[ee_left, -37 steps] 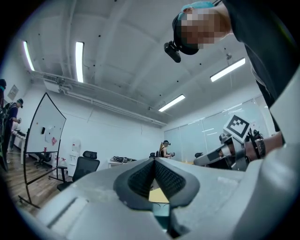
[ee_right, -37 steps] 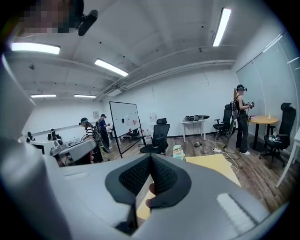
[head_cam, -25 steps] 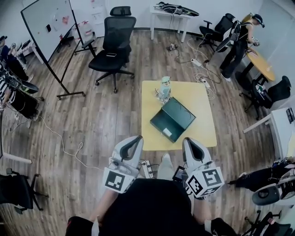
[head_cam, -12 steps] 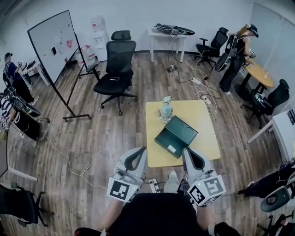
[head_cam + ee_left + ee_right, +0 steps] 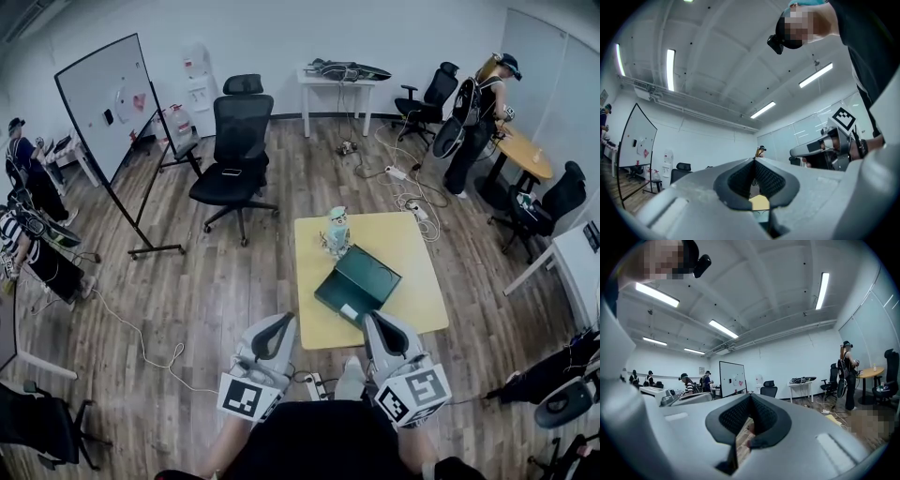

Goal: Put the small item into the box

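Note:
A dark green box (image 5: 357,281) lies at an angle on the square yellow table (image 5: 408,253); it looks open, with a white label near its front corner. A small pale teal-and-white item (image 5: 336,230) stands by the table's far left edge, just behind the box. My left gripper (image 5: 282,320) and right gripper (image 5: 374,318) hang side by side at the table's near edge, short of the box. Both are shut with nothing held. In the left gripper view the jaws (image 5: 754,160) meet at their tips; the right gripper view shows the same (image 5: 750,395).
A black office chair (image 5: 234,150) and a wheeled whiteboard (image 5: 103,94) stand behind the table to the left. A power strip (image 5: 309,380) and cables lie on the wood floor. People stand at the far left and far right; a white desk (image 5: 337,80) is at the back wall.
The head view has lifted and shows more of the far wall, so table and grippers sit lower in the picture. Both grippers stay shut at the table's near edge.

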The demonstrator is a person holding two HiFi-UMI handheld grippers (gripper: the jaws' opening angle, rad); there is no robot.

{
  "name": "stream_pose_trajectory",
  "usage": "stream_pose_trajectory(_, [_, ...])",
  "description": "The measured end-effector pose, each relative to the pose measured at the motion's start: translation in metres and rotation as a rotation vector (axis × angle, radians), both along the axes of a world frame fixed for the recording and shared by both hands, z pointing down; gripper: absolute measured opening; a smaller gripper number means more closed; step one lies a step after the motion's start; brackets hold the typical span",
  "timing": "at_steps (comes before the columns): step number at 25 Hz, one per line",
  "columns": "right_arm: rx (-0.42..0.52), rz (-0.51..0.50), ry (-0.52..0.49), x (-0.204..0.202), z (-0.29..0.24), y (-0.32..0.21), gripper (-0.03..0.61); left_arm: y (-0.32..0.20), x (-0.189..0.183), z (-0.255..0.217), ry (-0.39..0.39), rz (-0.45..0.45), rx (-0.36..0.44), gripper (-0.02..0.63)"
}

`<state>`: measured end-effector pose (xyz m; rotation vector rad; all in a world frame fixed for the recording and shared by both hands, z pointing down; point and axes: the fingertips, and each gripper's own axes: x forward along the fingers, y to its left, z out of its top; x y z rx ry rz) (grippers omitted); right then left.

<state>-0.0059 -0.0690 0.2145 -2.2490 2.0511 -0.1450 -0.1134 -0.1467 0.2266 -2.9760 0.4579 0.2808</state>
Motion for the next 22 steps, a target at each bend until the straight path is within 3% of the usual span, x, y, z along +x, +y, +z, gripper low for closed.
stream_pose_trajectory(14, [-0.015,0.019,-0.014,0.010,0.009,0.002,0.002,0.001,0.007,0.010,-0.005,-0.011,-0.048,0.002])
stream_pose_trajectory(22, [-0.023,0.015,-0.014,0.015,0.011,0.002,0.002,0.002,0.015,0.012,-0.005,0.005,-0.016,0.002])
